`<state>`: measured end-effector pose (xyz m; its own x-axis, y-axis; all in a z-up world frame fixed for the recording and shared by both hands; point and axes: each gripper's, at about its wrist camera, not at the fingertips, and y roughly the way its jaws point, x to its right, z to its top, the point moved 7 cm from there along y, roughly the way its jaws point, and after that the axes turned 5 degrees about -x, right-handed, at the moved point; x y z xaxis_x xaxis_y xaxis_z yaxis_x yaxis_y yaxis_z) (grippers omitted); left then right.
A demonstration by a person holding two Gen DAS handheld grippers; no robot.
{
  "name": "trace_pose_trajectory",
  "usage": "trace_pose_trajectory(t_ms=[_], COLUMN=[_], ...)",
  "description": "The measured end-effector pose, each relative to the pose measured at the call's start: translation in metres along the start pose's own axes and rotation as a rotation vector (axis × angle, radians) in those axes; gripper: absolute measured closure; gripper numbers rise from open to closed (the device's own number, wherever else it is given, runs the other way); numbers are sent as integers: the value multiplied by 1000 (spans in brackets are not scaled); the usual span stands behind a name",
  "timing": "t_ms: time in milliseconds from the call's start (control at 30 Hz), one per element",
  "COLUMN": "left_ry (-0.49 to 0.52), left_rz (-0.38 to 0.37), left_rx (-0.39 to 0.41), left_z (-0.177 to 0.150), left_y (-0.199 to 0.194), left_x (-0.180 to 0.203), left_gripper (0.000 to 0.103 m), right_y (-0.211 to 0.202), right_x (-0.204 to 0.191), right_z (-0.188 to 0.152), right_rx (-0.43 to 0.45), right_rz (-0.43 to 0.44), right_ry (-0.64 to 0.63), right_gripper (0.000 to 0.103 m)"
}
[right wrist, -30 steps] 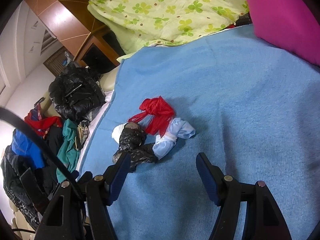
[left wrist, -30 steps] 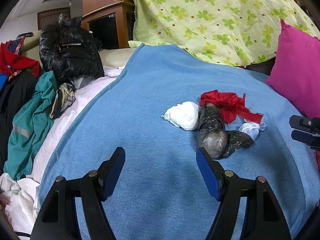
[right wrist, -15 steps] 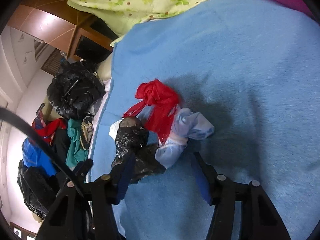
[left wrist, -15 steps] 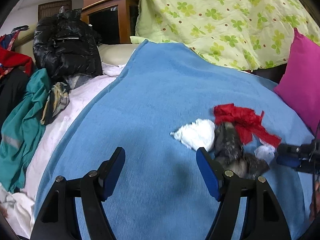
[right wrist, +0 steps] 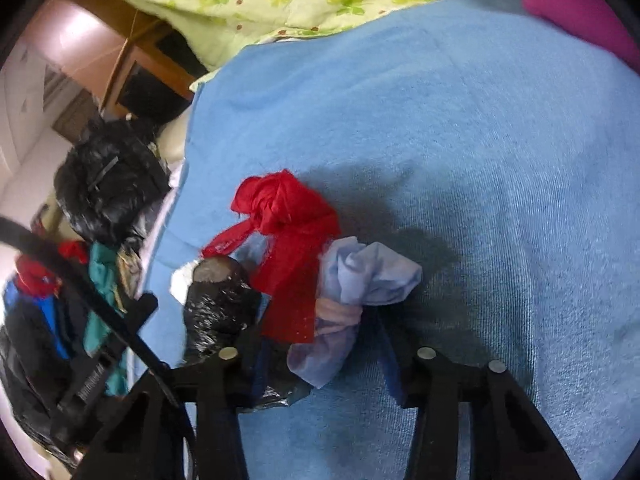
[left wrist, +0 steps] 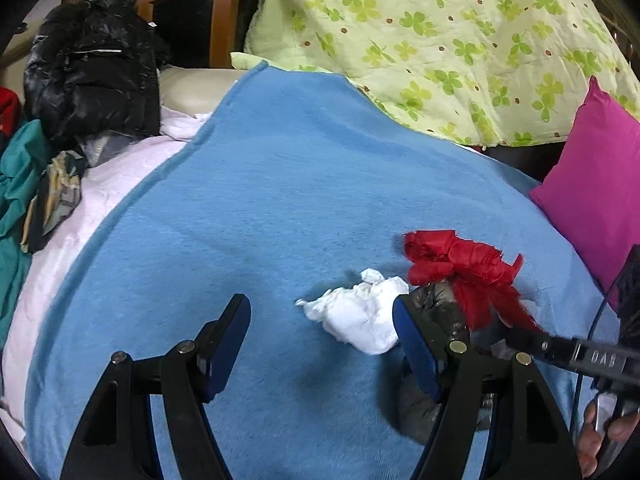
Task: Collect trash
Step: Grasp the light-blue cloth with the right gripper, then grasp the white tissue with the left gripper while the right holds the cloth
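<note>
Your right gripper (right wrist: 320, 356) has just been closing its jaws; the pale blue bag (right wrist: 352, 292) and the tail of the red bag (right wrist: 292, 240) sit between them, but firm pad contact cannot be confirmed. Your left gripper (left wrist: 320, 336) stands open over the blue blanket (left wrist: 280, 184), holding nothing. The white tissue wad (left wrist: 360, 316) lies just ahead, touching its right finger (left wrist: 416, 344). The black bag (right wrist: 218, 304) lies beside the red one. A pink cushion (left wrist: 600, 200) rests at the right edge.
</note>
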<state>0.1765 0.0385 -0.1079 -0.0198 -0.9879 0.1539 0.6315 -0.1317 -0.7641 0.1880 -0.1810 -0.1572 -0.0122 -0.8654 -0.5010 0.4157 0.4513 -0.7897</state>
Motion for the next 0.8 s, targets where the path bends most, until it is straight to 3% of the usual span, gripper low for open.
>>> trace_pose_trajectory(t_ms=[200,533,667,800], left_ry=[-16,-49,-54,-84], left_rz=[-61,-145,-172,-199], left_rx=[-47,-103,-111,-107], left_z=[3,-1,-2,-2], left_y=[22,40,41,40], left_x=[8,15,16,10], left_gripper=[29,29,51,64], right_y=[0,-20,-31,-43], right_x=[-7,-4,4,12], right_z=[-3,-13,-18,-20], right_rx=[-7,-3,-2,9], right_rz=[-59,-45,-47,-47], right_ry=[-94,-105,-108,-113], right_gripper=[71,72,72,72])
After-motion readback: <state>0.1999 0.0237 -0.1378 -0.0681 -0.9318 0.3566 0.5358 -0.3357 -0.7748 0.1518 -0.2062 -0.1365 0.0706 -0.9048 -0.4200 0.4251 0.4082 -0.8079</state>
